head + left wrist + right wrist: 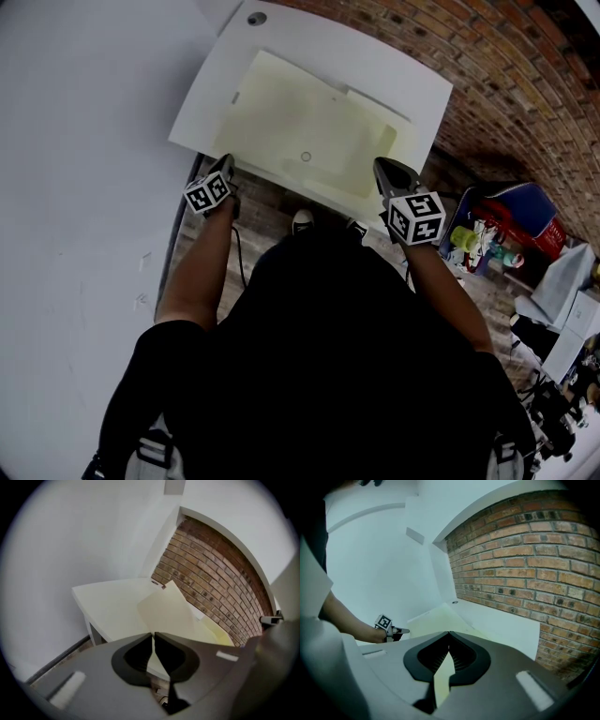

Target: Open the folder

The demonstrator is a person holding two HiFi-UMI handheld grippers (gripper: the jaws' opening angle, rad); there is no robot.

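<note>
Head view shows the pale folder (300, 127) lying flat on the white worktop (403, 75), just ahead of both sets of jaws. The left gripper (225, 167) sits at its near left corner and the right gripper (385, 169) at its near right corner. No part of it looks raised, so I judge the opening barely begun.

Left gripper view: the jaws meet at their tips, with nothing I can make out pinched between them. The folder (166, 611) lies just beyond them on the worktop.

Right gripper view: the jaws are closed on the folder (442, 681), a thin pale edge of it running back between them. The grip looks made; lifting that edge and swinging it over is what remains.
</note>
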